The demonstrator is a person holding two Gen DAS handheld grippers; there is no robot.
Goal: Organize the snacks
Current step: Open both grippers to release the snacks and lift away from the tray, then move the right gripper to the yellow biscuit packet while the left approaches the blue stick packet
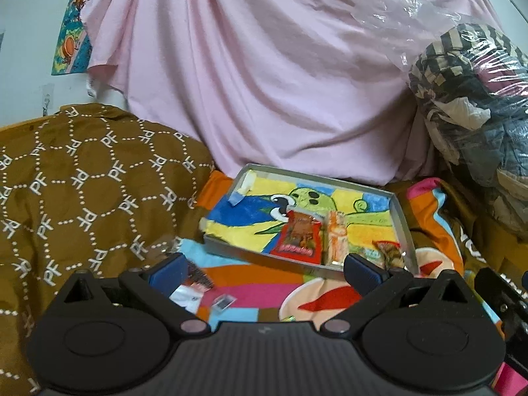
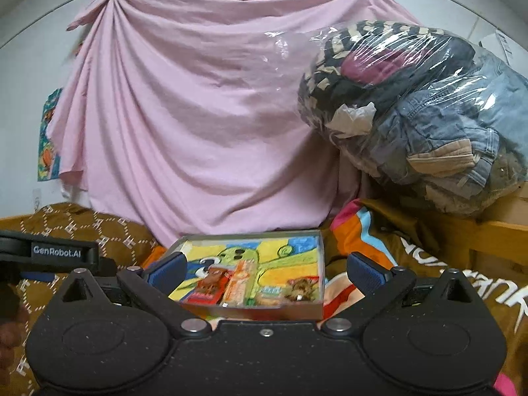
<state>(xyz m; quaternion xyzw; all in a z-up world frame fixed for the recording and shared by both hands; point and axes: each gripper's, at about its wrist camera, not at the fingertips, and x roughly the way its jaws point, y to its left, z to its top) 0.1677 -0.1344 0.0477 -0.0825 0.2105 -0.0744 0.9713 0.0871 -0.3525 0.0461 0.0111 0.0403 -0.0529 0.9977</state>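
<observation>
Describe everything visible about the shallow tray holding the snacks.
The tray is a shallow rectangular box with thin grey walls, looking like cardboard, its floor covered by a bright cartoon drawing of a green figure on yellow and blue. Tape patches mark its far left corner. It lies flat, open-topped, on the colourful blanket. Along its near edge sit a red packet, an orange packet and two smaller packets. Neither gripper touches it.

A pink sheet [image 2: 198, 115] is hanging in folds across the white wall [image 2: 26, 66], filling the twelve o'clock area of both views. A colourful poster [image 1: 74, 33] is peeking out at its ten o'clock edge. A clear bag of clothes [image 2: 429, 115] is bulging at two o'clock. A brown patterned blanket [image 1: 82, 181] is spreading at nine o'clock, meeting a bright striped cover [image 1: 250, 283] lying below.
</observation>
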